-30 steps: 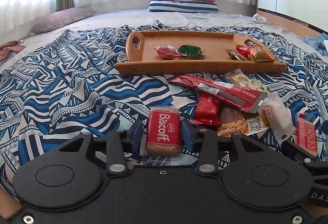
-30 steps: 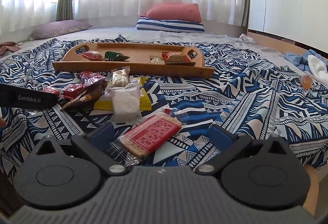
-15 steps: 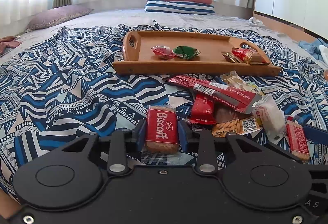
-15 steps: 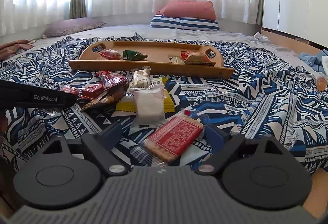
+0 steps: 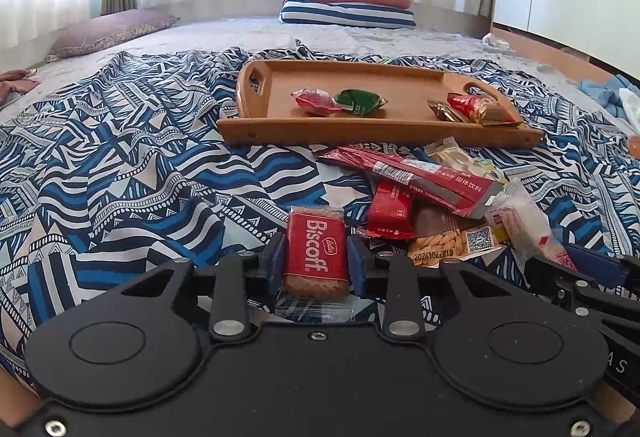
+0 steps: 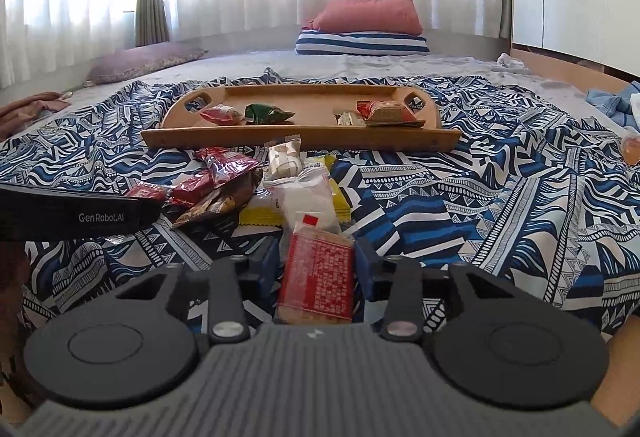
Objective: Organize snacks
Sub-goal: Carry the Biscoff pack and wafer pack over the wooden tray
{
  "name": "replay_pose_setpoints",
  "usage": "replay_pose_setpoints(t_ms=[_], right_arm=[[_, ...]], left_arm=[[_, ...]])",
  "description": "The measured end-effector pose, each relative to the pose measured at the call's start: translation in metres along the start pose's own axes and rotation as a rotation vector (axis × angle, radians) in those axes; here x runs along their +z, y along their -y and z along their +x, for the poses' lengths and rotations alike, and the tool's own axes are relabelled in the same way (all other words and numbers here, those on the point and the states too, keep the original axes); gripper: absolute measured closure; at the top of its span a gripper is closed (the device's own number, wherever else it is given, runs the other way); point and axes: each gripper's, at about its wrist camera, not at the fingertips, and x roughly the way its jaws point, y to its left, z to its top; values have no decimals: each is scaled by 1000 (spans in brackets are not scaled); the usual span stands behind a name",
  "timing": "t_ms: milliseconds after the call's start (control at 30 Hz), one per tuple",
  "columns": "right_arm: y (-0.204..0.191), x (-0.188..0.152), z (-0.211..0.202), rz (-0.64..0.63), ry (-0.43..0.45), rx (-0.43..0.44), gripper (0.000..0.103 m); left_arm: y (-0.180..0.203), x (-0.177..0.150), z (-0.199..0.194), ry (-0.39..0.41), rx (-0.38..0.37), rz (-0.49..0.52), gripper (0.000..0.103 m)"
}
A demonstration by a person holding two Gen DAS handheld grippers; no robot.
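Since a second ago, both grippers have closed in on a snack: the right gripper (image 6: pixel 316 269), then wide open around a red cracker packet (image 6: pixel 317 277) that lay at a slant, has just been closing, and its blue pads now press the packet's two long sides, with the packet turned straight ahead. The left gripper (image 5: pixel 316 265) had less to close and now clamps a Biscoff biscuit (image 5: pixel 316 251) the same way.

Each snack's long axis points forward along its gripper, toward the wooden tray (image 5: pixel 376 129), which lies straight ahead and well apart on the patterned bedspread (image 5: pixel 120 177). A heap of loose snacks (image 5: pixel 432 197) sits between the grippers and the tray. Neither gripper looks clearly nearer to it.

Four wrapped snacks already lie in the tray (two near the middle, two at its right end).

Hard to tell: whether either snack has left the bedspread, since the gripper bodies hide what is under them. From the left view, only a corner of the right gripper shows, at the picture's right edge.
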Motion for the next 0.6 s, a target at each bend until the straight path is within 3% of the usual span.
replay_pose_setpoints(t_ms=[333, 600], right_arm=[[8, 9, -7, 34, 28, -37, 66], [23, 26, -7, 54, 53, -74, 66]], left_arm=[[-6, 7, -3, 7, 10, -26, 73], [-10, 27, -5, 55, 37, -19, 73]])
